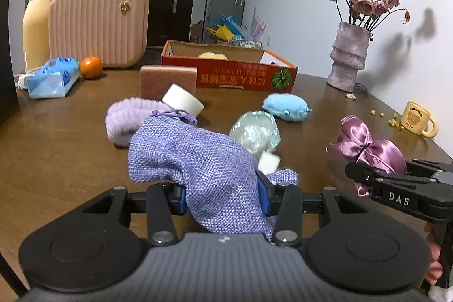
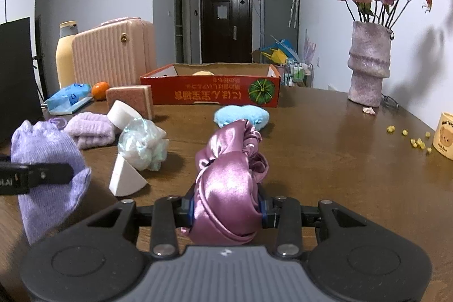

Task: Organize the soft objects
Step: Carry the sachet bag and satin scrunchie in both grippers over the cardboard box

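My left gripper (image 1: 222,197) is shut on a purple woven drawstring pouch (image 1: 195,157), held above the brown table (image 1: 56,154); the pouch also shows in the right wrist view (image 2: 48,157). My right gripper (image 2: 226,210) is shut on a pink satin pouch (image 2: 226,177), seen too in the left wrist view (image 1: 365,146). On the table lie a lilac fluffy towel (image 1: 124,118), a blue plush (image 1: 286,106), a shiny iridescent bundle (image 1: 254,132), a white foam cylinder (image 1: 184,102), a white foam wedge (image 2: 124,177) and a pink sponge block (image 1: 167,81). A red cardboard box (image 1: 226,75) stands behind them.
A pink ribbed case (image 1: 99,24), a cream bottle (image 1: 36,24), an orange (image 1: 91,67) and a blue tissue pack (image 1: 53,77) stand at the back left. A vase of dried roses (image 1: 349,55) and a yellow bear mug (image 1: 417,118) stand at the right, with yellow crumbs nearby.
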`<state>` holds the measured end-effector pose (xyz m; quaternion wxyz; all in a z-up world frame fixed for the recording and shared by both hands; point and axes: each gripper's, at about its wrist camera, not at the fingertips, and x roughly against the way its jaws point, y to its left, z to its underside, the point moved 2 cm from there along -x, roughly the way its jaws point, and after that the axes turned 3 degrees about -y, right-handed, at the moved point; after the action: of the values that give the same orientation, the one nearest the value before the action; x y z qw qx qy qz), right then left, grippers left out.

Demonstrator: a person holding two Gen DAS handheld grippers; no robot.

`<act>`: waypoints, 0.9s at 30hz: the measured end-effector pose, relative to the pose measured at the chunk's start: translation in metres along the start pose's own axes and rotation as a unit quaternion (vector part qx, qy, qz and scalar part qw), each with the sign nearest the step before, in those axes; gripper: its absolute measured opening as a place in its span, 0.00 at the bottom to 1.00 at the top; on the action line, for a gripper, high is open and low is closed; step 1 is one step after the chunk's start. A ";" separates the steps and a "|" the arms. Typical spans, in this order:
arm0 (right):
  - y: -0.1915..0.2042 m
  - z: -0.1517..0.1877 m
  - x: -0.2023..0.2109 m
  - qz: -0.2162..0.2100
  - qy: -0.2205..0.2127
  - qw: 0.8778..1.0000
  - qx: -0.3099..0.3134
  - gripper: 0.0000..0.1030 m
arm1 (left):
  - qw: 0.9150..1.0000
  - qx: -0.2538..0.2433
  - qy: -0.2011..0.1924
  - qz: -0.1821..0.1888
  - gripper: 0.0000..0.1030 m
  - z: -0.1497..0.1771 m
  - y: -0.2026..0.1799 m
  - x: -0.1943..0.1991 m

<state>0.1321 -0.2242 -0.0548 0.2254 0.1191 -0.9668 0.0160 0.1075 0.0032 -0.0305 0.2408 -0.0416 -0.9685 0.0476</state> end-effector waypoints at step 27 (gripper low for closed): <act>0.014 -0.064 -0.022 -0.017 -0.058 0.998 0.027 0.36 | 0.998 -0.015 -0.061 -0.012 0.44 -0.073 -0.002 -0.024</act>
<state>0.1751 -0.2007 -0.0069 0.1661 0.1420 -0.9753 0.0313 0.1627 0.0038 0.0225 0.1813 -0.0301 -0.9824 0.0325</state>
